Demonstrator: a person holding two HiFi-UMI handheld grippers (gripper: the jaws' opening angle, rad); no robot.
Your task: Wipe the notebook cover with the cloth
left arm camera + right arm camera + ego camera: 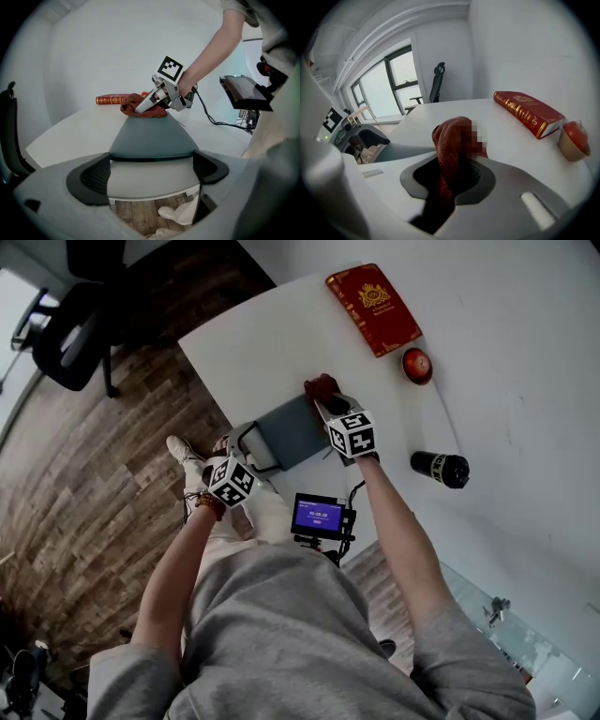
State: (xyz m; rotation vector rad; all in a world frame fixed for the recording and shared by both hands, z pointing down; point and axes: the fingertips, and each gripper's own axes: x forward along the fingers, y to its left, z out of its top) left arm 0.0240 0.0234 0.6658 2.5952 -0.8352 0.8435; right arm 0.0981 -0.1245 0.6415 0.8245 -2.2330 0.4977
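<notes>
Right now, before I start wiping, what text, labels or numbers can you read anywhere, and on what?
Nothing reads clearly.
Red book: gold crest and lettering, too small to read.
Small screen: a line of digits, blurred.
Black bottle: no legible print.
Marker cubes: square codes only, no words.

White table (525,362), seen from above. A grey notebook (286,432) lies at its near edge. A red-brown cloth (321,387) sits at the notebook's far end, with the right gripper (330,404) on it. The left gripper (246,446) is at the notebook's near corner; contact cannot be confirmed. Further out lie a red book (373,307) with a gold emblem, a red round object (417,365) and a black cylinder (441,468) on its side, well apart. A small lit screen (319,517) sits below the grippers. A black office chair (80,324) stands on the wooden floor (94,484).
</notes>
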